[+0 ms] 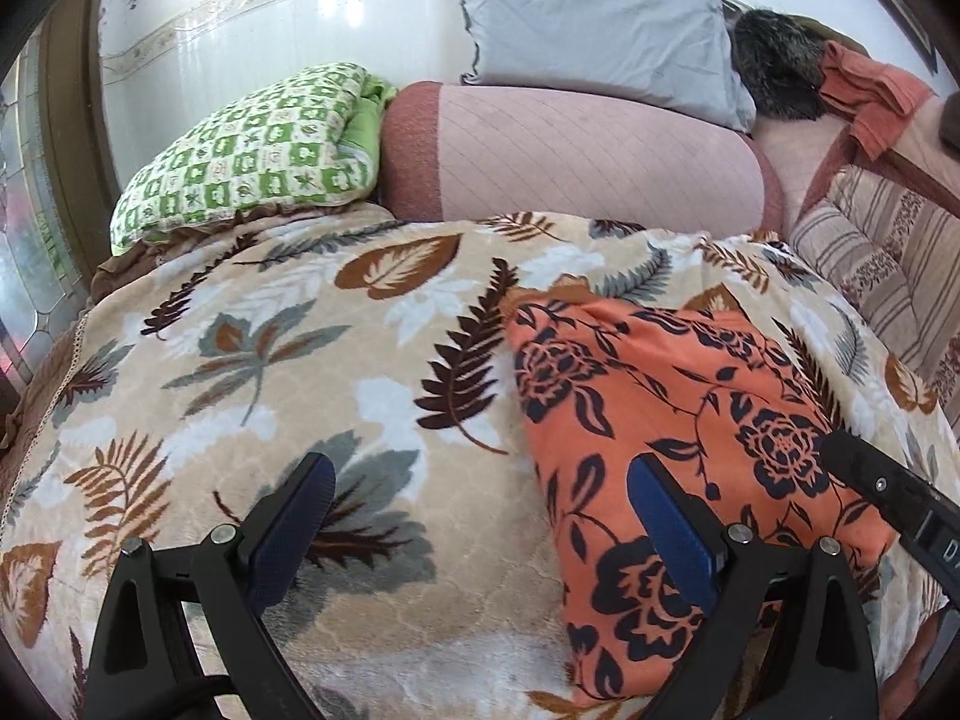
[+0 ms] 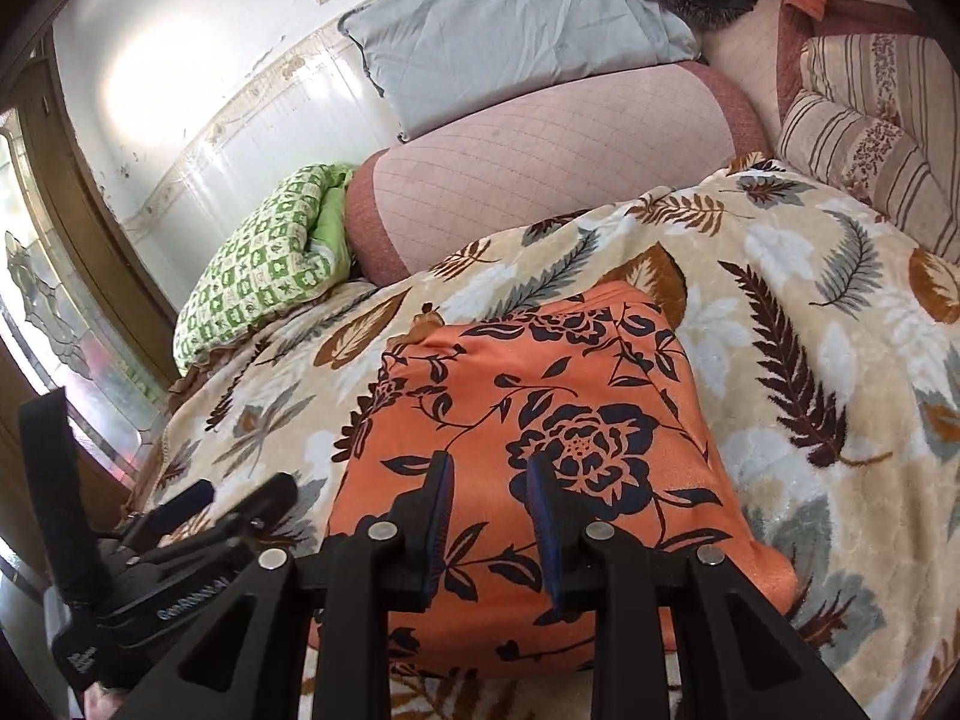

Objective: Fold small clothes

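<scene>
Lying folded on beige leaf-print fleece blanket: orange cloth w/ dark floral print, roughly square, nr bed middle. L gripper jaws wide, empty, above blanket just beside cloth's left edge. R gripper jaws narrow gap, nothing between, above cloth. Behind: pink quilted bolster, grey pillow, green checked pillow.

The orange cloth's near edge is being hidden behind the right gripper's black frame.
</scene>
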The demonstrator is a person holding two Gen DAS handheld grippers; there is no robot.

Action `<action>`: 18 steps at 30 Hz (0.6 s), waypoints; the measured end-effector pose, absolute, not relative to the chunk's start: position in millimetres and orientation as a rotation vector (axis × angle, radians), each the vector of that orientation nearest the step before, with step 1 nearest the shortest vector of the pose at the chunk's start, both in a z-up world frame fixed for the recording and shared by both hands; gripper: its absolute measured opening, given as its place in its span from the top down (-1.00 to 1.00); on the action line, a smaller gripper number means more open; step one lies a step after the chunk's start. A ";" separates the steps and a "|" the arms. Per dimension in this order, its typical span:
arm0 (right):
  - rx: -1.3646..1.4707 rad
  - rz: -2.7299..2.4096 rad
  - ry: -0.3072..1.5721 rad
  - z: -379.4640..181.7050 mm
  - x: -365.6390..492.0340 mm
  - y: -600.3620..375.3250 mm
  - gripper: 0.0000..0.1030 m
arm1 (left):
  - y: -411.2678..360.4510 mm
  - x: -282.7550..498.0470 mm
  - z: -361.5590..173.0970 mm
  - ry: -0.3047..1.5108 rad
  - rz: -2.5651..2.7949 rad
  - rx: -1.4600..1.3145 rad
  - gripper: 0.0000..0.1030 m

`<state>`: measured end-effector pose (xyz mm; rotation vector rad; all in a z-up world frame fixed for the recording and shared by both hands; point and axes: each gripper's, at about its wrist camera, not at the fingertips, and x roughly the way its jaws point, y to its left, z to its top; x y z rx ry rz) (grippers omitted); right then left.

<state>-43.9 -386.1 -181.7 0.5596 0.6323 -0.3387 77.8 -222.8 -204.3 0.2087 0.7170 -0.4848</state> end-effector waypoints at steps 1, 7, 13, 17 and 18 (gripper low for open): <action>0.546 -0.348 0.631 -181.5 -42.6 -384.7 -0.04 | -221.8 78.6 -203.8 0.715 -0.481 0.206 -0.90; 0.472 -0.395 0.581 -175.1 -44.8 -377.4 -0.40 | -216.6 81.8 -200.4 0.698 -0.440 0.197 -0.90; 0.477 -0.436 0.582 -176.3 -44.8 -383.8 -0.40 | -211.8 83.3 -196.7 0.657 -0.384 0.192 -0.90; 0.488 -0.499 0.553 -176.2 -50.7 -393.7 -0.40 | -209.8 84.8 -195.2 0.646 -0.374 0.195 -0.90; 0.492 -0.509 0.554 -176.8 -51.1 -396.8 -0.40 | -209.4 84.9 -195.1 0.647 -0.375 0.193 -0.90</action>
